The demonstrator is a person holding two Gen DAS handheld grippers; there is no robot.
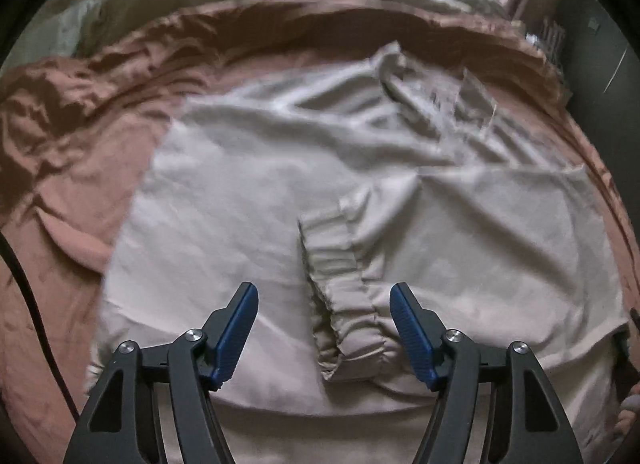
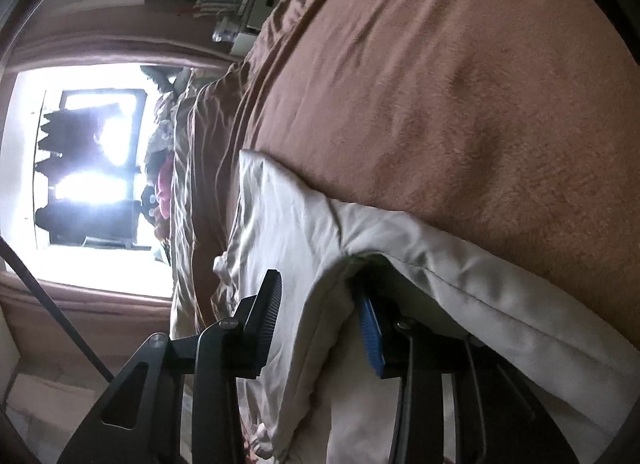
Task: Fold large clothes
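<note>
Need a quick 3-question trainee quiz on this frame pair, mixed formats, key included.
1. True or false: the left hand-held gripper is clamped on the elastic cuff.
2. The large beige cloth garment lies on: A) a wooden table B) a brown fleece blanket C) a tiled floor.
3. What sits between the fingers of the right hand-held gripper?

Key: 1 false, its fingers stand apart either side of the cuff; 2 B; 3 a fold of the beige garment.
</note>
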